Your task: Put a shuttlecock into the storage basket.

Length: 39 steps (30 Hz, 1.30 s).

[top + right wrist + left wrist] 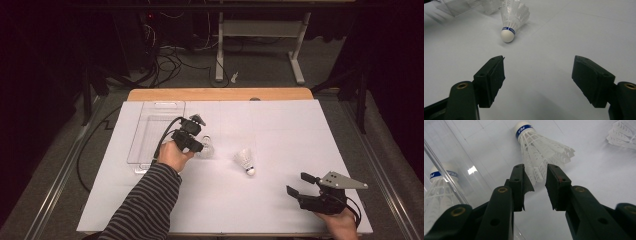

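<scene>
Left gripper (535,173) stood just beside clear tray (150,131), jaws narrowed around skirt of near shuttlecock (541,152), pads not yet pressing. No shuttlecock seen inside tray; none judged stowed. Second shuttlecock (245,161) lay farther from tray, untouched. Right gripper (299,184) waited well apart from tray, jaws wide, empty.

Bare white table (280,130) lies open right of the white feathered shuttlecock (245,161); the clear plastic tray (150,131) blocks the left.
</scene>
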Motion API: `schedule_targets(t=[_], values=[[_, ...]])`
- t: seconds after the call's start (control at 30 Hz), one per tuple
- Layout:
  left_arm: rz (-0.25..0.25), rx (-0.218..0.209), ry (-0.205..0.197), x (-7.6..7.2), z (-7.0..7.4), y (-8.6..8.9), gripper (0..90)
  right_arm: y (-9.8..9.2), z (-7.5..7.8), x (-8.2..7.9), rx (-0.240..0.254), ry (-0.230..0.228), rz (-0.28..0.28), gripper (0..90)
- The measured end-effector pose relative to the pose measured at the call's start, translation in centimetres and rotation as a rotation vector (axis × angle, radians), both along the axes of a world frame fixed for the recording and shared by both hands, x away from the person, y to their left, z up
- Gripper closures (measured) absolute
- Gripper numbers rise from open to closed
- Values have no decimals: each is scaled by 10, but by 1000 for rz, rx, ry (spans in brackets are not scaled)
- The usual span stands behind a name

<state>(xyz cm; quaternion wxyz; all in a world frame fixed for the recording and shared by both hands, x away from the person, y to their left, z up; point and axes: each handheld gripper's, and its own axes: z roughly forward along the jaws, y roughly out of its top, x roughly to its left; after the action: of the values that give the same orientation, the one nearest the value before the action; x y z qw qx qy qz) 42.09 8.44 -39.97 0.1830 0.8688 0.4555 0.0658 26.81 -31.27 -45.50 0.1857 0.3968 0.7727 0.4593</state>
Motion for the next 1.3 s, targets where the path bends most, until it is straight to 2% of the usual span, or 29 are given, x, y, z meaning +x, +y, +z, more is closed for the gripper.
schedule_targets(t=[0.37,0.97,1.3], values=[[3,-2,-1,2,-3,1,727,0,0,0,0,2,-1,269],[-5,18,-2,4,-5,0,815,-1,0,0,-2,5,-1,269],[-10,3,2,6,-6,2,870,0,0,0,-2,6,-2,268]])
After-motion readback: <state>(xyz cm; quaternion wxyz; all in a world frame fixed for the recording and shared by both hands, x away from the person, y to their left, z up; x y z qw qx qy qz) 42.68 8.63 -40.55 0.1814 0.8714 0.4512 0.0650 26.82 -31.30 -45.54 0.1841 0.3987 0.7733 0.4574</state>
